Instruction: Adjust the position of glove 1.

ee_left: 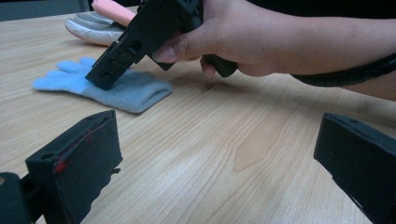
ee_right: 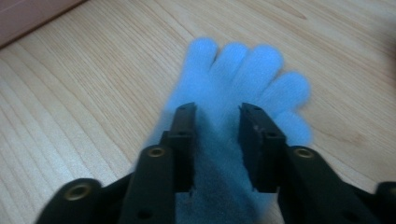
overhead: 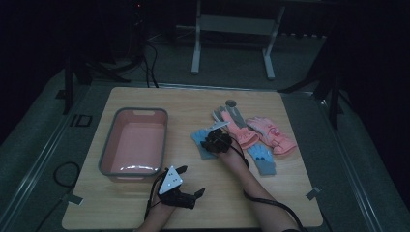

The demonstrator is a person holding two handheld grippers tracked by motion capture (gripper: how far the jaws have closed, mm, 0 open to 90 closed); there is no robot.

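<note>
On the wooden desk (overhead: 145, 203), near its middle, lies a light blue glove (ee_right: 243, 79); it rests flat, well away from every desk edge; bare wood lies open in front of it and to its left, up to the pink tub (overhead: 107, 145); other gloves, pink (overhead: 270, 133) and grey (overhead: 229, 116), crowd its right and far side; its long axis runs from cuff to fingertips, and the fingers point away from the right tool (ee_right: 217, 121), toward the far left; that tool sits on the glove, jaws partly apart with cloth between them, pads not yet pinching; the left tool (ee_left: 215, 154) hovers low with jaws wide apart, holding nothing.
</note>
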